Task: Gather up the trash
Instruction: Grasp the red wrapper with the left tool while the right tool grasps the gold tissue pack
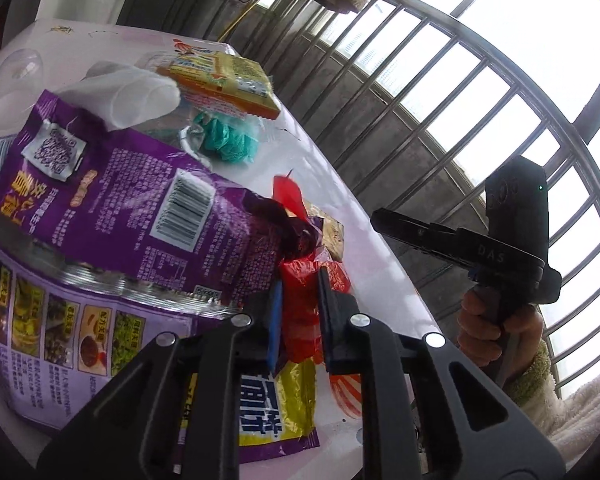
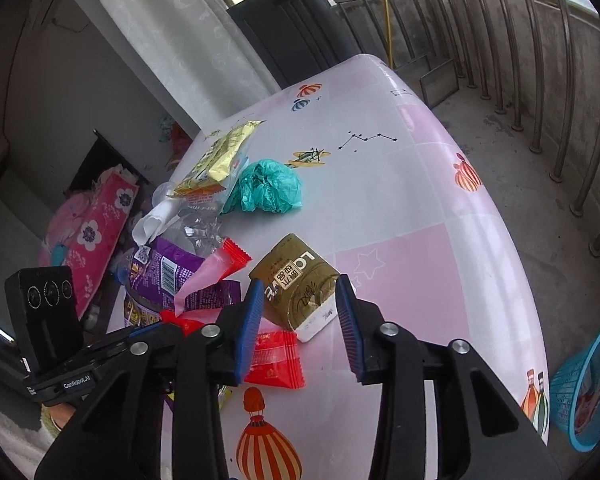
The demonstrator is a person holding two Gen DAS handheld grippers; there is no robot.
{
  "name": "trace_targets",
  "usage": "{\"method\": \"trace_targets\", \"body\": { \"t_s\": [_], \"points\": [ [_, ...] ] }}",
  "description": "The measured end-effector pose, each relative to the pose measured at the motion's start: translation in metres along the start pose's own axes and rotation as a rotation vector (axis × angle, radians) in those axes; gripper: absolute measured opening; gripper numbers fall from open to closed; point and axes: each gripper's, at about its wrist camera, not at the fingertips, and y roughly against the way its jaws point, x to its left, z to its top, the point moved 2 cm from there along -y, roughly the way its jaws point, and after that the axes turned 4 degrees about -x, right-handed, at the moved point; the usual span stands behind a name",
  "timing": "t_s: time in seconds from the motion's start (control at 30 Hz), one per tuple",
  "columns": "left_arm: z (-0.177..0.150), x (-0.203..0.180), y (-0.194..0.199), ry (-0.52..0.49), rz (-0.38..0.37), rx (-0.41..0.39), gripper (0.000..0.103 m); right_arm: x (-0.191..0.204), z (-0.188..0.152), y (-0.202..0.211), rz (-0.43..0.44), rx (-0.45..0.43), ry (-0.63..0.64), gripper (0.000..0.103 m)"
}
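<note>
Balcony with grey concrete wall and metal railing; table (image 2: 440, 200) under glossy pink-and-white cloth printed with balloons. Blue mesh basket (image 2: 588, 392) on the floor, well off to the right of the right gripper.

Left gripper (image 1: 300, 320): jaws nearly closed, blue pads pinching a thin red wrapper (image 1: 300, 304), crinkly film that bunches between them. Big purple foil bag (image 1: 112, 208) lies just left of its fingers, glossy and creased, partly resting on other litter.

Right gripper (image 2: 298, 312): jaws part open, pads not pressing; the crumpled gold packet (image 2: 296, 280) sits between its tips, a flat red sachet (image 2: 276, 356) under the left finger.

Ahead of both: teal crumpled bag (image 2: 268, 188), soft and puffy; yellow noodle packet (image 2: 220, 156), flat and stiff.

Judgement: lift the red wrapper slowly so the purple bag doesn't drag along. Centre the right jaws on the gold packet's crushed middle before squeezing; the foil is likely slick.
</note>
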Motion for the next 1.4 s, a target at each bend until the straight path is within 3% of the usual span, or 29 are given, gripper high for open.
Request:
{"method": "trace_targets", "body": {
  "t_s": [0.23, 0.43, 0.87, 1.03, 1.2, 1.27, 1.4],
  "points": [
    [-0.008, 0.015, 0.006, 0.024, 0.108, 0.011, 0.012, 0.02, 0.005, -0.035, -0.092, 0.085, 0.213, 0.055],
    [-0.008, 0.027, 0.001, 0.055, 0.133, 0.018, 0.011, 0.022, -0.002, -0.046, -0.127, 0.129, 0.288, 0.055],
    [-0.003, 0.033, 0.001, 0.052, 0.138, 0.009, 0.01, 0.024, -0.009, -0.034, -0.172, 0.125, 0.298, 0.047],
    [-0.003, 0.034, 0.0, 0.056, 0.144, 0.011, 0.01, 0.031, -0.008, -0.047, -0.166, 0.131, 0.35, 0.069],
    [-0.002, 0.032, 0.001, 0.054, 0.148, 0.005, 0.01, 0.027, -0.012, -0.059, -0.201, 0.163, 0.355, 0.068],
    [0.0, 0.03, 0.004, 0.045, 0.145, -0.002, 0.01, 0.022, -0.014, -0.056, -0.196, 0.167, 0.331, 0.056],
    [0.005, 0.019, 0.011, 0.019, 0.116, -0.029, 0.01, 0.014, -0.017, -0.044, -0.204, 0.146, 0.291, 0.055]
  ]
}}
